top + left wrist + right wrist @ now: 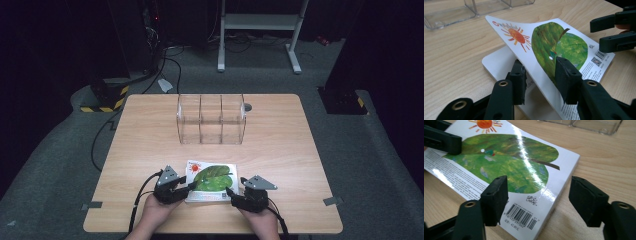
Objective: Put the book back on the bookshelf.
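The left gripper (540, 75) clamps the lifted cover (544, 45) to open the book (211, 182); the right gripper (539, 195), jaws apart, straddles its corner, likely to steady it.

Both hands come in from the near edge, knuckles up. Left gripper (186, 186) points right, jaws pinched on the lifted cover (524, 47) — one pad under, one on top. Right gripper (233, 194) points left toward it, jaws apart — nothing clamped.
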Demonstrator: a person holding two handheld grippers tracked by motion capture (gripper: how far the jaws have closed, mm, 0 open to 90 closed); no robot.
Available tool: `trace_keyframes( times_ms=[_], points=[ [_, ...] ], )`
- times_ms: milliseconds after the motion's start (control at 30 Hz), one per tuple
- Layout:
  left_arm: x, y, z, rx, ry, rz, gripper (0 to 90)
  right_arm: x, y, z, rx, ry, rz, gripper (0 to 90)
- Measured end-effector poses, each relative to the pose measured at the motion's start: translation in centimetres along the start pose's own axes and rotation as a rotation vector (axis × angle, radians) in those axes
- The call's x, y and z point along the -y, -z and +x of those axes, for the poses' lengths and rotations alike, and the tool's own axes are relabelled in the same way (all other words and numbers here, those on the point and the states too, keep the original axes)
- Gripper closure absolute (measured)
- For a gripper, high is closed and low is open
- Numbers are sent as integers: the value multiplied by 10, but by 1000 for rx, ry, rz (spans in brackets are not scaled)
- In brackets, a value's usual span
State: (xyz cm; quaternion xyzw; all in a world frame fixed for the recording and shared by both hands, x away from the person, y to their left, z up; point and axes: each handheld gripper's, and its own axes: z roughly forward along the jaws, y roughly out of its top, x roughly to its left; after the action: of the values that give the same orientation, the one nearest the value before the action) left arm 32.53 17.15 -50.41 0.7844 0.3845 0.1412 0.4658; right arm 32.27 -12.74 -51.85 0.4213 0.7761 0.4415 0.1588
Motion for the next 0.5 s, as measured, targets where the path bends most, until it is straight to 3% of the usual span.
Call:
trace_keyframes(
  times_ms=[67,167,300,500],
  points=[
    [-1,2,-2,-5,-23,-17,628,-2,-2,-4,-21,-55,30,276],
    [-2,4,-6,-11,-55,-32,636,-3,-5,-7,-37,-95,41,265],
    [-3,6,-9,-19,-86,-43,651,-5,-9,-9,-57,-129,58,252],
    [-4,8,-12,-20,-118,-58,661,-5,-10,-9,-62,-127,59,252]
  ],
)
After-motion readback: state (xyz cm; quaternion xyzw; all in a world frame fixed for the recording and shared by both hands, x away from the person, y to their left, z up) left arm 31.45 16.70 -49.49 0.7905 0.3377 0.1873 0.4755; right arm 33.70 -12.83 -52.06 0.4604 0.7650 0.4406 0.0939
